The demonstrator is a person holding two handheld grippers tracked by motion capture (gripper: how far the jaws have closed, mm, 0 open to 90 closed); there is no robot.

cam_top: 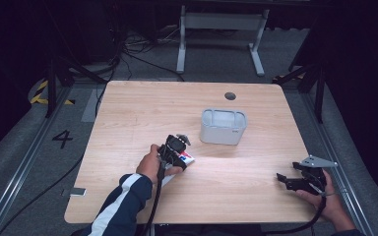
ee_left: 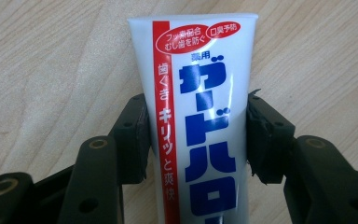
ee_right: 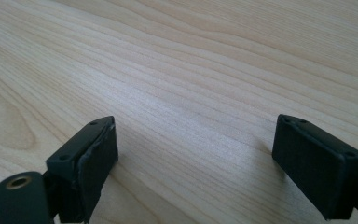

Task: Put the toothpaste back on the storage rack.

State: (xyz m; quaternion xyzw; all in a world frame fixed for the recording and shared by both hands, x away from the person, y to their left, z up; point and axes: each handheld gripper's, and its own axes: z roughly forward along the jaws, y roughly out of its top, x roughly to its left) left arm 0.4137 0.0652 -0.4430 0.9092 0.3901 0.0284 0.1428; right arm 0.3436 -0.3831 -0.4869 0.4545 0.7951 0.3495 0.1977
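Your left tool (ee_left: 196, 140) clamps the toothpaste tube (ee_left: 200, 121) beside the grey bin (cam_top: 223, 126) — squeeze harder and it buckles or slips; right tool (ee_right: 196, 158) hangs released.

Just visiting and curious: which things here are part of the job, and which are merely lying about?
In use:
- white plastic toothpaste tube with red stripe and blue lettering
- left claw, closed on it

Idle:
- grey plastic open-topped bin
- right claw, open over the table
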